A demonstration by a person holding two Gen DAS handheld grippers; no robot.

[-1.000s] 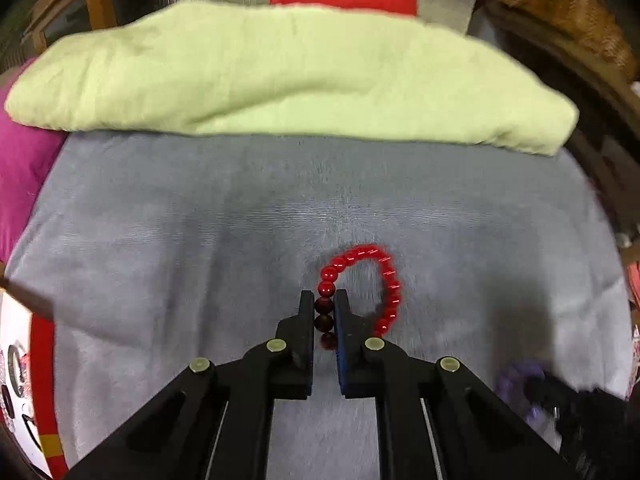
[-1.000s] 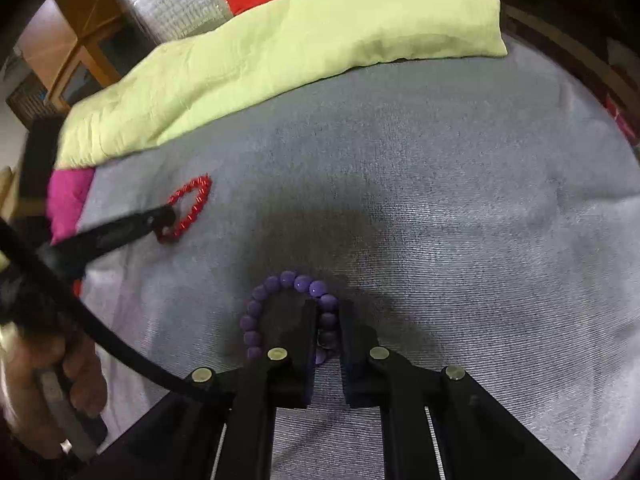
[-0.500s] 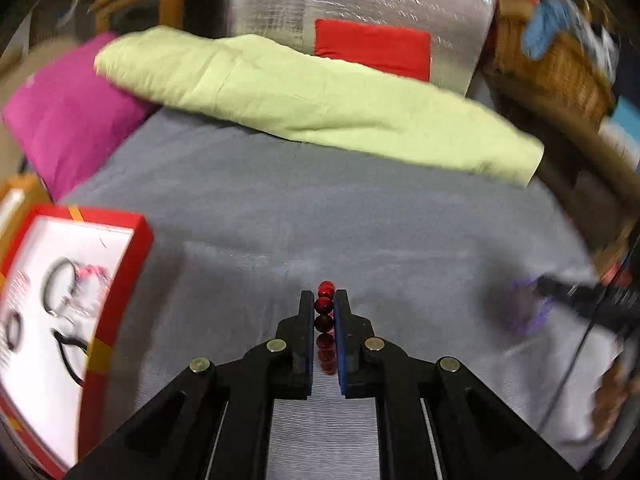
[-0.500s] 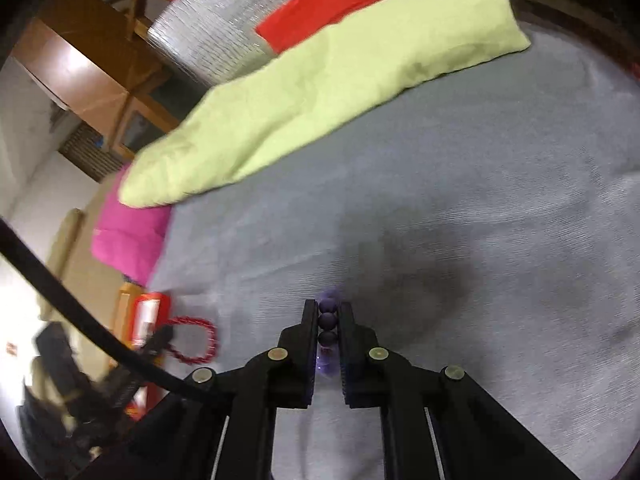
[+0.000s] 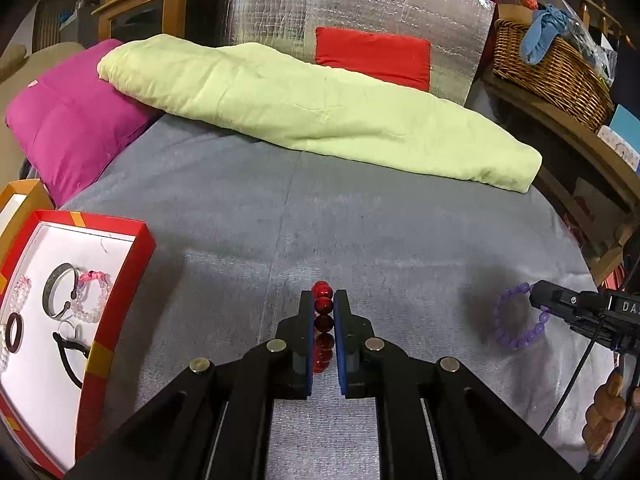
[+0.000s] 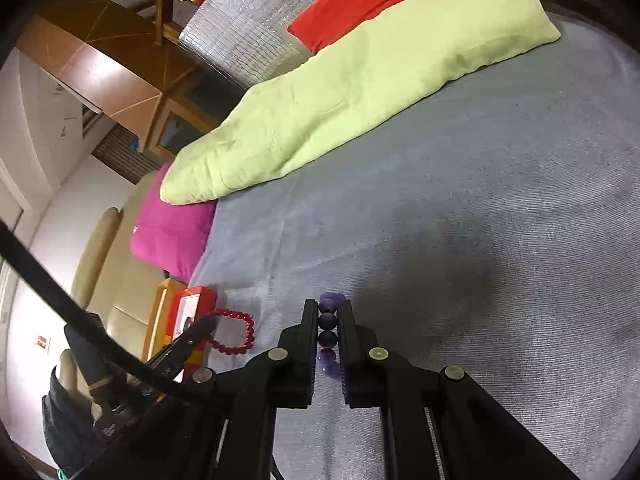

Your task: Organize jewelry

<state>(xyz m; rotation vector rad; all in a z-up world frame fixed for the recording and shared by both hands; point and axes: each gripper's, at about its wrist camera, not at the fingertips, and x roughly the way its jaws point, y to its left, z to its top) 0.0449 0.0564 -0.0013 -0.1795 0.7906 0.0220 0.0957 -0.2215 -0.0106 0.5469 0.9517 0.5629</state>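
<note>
My left gripper (image 5: 323, 300) is shut on a red bead bracelet (image 5: 322, 322) and holds it above the grey bedspread (image 5: 360, 220); the bracelet also shows in the right wrist view (image 6: 236, 332). My right gripper (image 6: 329, 308) is shut on a purple bead bracelet (image 6: 328, 328), lifted off the bedspread; the bracelet hangs as a loop in the left wrist view (image 5: 516, 320). A red jewelry box (image 5: 120, 300) with a white lining lies at the left and holds several bracelets and rings (image 5: 60, 292).
A light green folded blanket (image 5: 320, 108) lies across the far side of the bed. A magenta pillow (image 5: 72, 120) is at the far left. A wicker basket (image 5: 548, 68) stands on a shelf at the right. A silver panel (image 5: 360, 8) stands behind.
Both grippers have lifted their bracelets off the bedspread and pulled back. The red box has come into the left wrist view at the left.
</note>
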